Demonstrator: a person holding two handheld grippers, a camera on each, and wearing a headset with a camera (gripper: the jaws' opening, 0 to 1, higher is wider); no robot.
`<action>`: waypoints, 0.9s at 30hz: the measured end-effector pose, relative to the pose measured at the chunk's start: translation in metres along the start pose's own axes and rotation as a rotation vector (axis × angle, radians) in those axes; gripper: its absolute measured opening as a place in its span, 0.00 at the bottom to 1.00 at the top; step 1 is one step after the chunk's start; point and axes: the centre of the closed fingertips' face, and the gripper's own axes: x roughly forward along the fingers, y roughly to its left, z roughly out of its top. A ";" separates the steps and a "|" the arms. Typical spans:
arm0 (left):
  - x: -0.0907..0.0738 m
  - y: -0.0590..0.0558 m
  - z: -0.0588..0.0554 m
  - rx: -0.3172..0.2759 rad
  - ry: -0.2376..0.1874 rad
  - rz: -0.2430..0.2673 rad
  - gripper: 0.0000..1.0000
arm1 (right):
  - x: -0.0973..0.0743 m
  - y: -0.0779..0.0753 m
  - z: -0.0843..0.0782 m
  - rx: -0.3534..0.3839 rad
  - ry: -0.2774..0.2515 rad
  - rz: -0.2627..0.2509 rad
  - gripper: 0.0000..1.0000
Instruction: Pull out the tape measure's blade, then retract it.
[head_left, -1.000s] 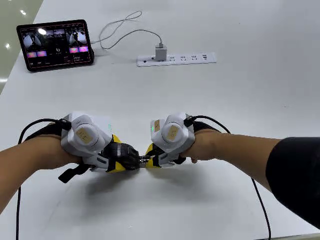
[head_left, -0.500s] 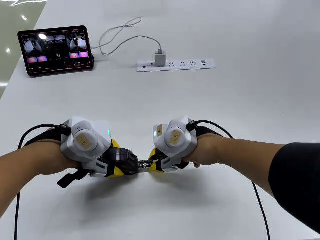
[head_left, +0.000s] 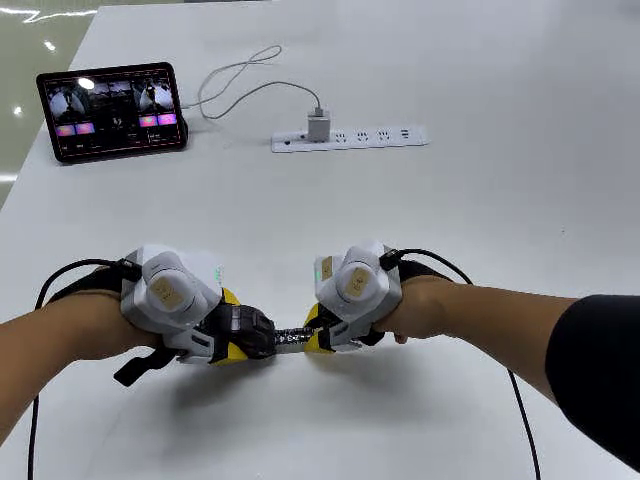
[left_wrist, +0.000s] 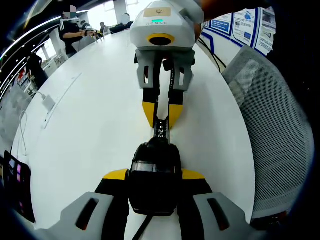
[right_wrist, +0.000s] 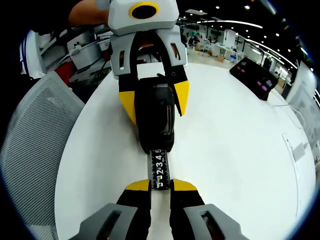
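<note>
On a white workbench (head_left: 480, 200) in an open office, the black tape measure (head_left: 252, 331) is held low near the front edge. The left gripper (left_wrist: 155, 176) is clamped across its case and the right gripper (right_wrist: 160, 186) is closed on the blade (right_wrist: 159, 170) near its tip. Only a short run of blade, numbered to about five, spans the gap, so I judge the pull barely begun, with most of the blade inside the case and the retraction not yet started. Farther back lie a tablet (head_left: 112, 112) and a power strip (head_left: 350, 137).

Glossy plastic tape measure (left_wrist: 155, 175), matt printed blade (right_wrist: 159, 170), smooth tabletop (head_left: 450, 220), mesh chair back (left_wrist: 280, 125)
</note>
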 end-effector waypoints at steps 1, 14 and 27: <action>0.000 0.000 0.000 0.000 0.000 0.000 0.32 | 0.000 0.000 0.000 0.002 -0.001 0.000 0.10; 0.001 0.000 0.000 0.000 0.002 0.004 0.32 | -0.005 -0.002 -0.006 0.004 0.001 -0.002 0.10; 0.000 0.000 0.000 0.001 0.007 0.005 0.32 | -0.010 -0.001 -0.012 -0.004 0.012 -0.005 0.09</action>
